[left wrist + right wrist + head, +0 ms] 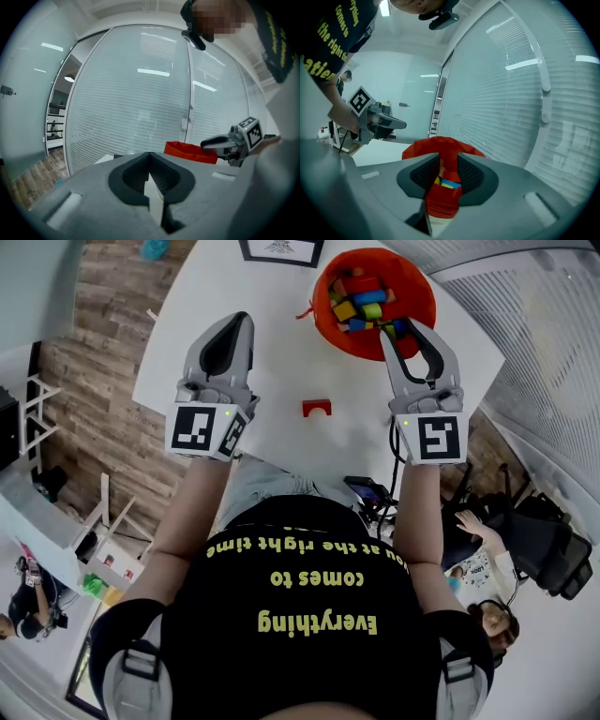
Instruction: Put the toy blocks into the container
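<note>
A red arch-shaped block [317, 408] lies on the white table [272, 343] near the orange container [418, 282].

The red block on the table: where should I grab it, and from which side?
Take the red block across its two flat end faces, coming down from above. It sits alone on the white table, so both ends look free. The notch in its near edge probably makes that side a poorer hold.

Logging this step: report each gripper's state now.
Left gripper: closed, empty.
Right gripper: open, empty, pointed at the bucket.
</note>
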### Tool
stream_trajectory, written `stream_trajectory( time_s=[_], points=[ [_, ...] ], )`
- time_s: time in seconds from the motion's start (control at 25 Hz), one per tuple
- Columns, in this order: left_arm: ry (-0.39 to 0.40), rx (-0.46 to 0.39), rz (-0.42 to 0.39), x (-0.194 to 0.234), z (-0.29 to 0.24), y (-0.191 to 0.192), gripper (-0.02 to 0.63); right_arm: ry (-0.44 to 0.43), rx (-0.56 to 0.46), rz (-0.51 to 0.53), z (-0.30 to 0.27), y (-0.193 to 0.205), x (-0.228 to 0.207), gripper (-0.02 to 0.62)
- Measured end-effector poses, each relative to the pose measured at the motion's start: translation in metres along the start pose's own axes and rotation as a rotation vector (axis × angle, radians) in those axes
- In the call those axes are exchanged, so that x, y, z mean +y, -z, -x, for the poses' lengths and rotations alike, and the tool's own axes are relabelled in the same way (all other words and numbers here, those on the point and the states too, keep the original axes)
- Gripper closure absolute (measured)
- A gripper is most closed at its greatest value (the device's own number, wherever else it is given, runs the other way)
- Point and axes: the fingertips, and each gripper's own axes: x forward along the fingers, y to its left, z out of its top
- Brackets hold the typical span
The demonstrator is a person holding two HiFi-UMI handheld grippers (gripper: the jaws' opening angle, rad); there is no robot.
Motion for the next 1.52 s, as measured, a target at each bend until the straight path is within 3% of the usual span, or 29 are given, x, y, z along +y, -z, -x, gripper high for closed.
stream_trajectory(
  time_s=[0.32, 0.76, 1.52],
  points=[
    [0.002, -0.003, -0.017, -0.002, 0.003, -0.002, 0.606, 0.037, -0.006, -0.072, 0.002, 0.0, -0.016, 0.588],
    [0.008, -0.027, -0.055, -0.005, 0.006, -0.013, 0.607, 0.052, -0.055, -0.094, 0.011, -0.017, -0.022, 0.589],
    [-0.005, -0.122, -0.096, -0.022, 0.04, -0.051, 0.606, 0.14, -0.186, -0.1, 0.078, -0.066, -0.021, 0.589]
  ],
)
